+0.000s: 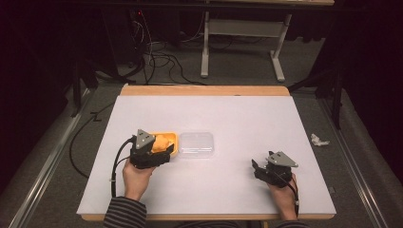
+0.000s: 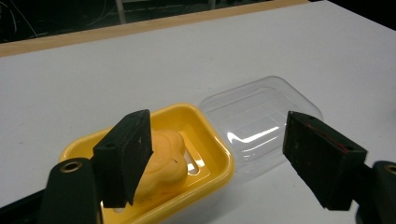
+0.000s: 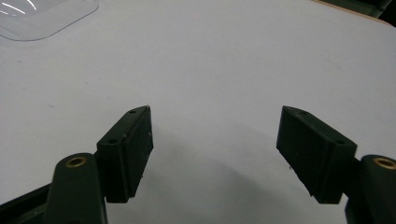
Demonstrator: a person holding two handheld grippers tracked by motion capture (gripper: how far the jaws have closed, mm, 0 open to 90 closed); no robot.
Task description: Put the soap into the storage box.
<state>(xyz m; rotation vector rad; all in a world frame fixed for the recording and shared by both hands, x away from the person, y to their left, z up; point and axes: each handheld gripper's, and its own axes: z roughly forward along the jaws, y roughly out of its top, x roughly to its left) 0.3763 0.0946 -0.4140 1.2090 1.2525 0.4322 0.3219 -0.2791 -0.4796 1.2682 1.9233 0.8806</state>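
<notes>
Left hand-held gripper point(image 2: 219, 158) hovers wide open over the yellow dish point(image 2: 212, 140) holding the orange soap point(image 2: 163, 163), lined up to grab. The clear lid point(image 2: 261, 116) sits touching the dish on the surface point(image 2: 140, 70); right hand-held gripper point(image 3: 215, 154) waits open, well apart.

A dim lab or recording room: a white-topped desk point(image 1: 237, 114) with a wooden edge stands on grey carpet, ringed by black drapes. Loose cables point(image 1: 157, 59) snake across the floor behind it, beside the white legs of a second table point(image 1: 244, 28). A metal rail point(image 1: 47, 156) runs along the left.
</notes>
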